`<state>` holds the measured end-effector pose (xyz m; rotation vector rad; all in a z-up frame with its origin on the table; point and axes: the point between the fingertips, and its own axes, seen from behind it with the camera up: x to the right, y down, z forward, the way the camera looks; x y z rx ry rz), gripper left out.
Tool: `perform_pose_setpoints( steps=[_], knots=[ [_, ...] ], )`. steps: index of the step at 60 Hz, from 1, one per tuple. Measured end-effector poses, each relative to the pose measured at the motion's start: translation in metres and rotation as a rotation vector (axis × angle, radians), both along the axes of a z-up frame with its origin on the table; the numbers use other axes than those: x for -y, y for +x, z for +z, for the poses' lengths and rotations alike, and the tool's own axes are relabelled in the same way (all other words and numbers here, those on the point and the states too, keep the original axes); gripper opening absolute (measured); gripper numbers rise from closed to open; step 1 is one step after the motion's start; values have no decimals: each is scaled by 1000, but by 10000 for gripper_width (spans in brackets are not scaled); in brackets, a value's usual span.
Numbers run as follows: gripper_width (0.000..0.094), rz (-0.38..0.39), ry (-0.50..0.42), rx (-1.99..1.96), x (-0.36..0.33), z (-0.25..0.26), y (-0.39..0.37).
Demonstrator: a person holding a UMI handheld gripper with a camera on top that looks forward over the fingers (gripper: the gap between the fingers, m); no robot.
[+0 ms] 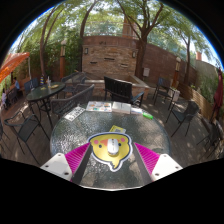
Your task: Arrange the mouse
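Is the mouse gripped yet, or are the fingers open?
Open: the gripper fingers stand apart, the yellow mouse resting on the table between them.

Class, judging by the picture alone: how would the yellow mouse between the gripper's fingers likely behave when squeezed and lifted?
The mouse looks rounded and smooth, so it may slip from the gripper. It seems small, probably light. On the glass table it would likely slide when pushed.

A yellow, smiley-faced mouse (109,147) is seen lying flat on the round glass table (95,125), between the gripper (110,158) fingers.
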<state>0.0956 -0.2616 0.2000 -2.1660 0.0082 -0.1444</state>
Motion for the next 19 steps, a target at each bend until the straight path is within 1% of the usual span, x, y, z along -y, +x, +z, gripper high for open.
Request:
perform_pose_setpoints(
  steps=[8, 19],
  knots=[
    [857, -6, 4, 24, 22, 7, -3],
    [856, -3, 2, 11, 30, 10, -7]
  ],
)
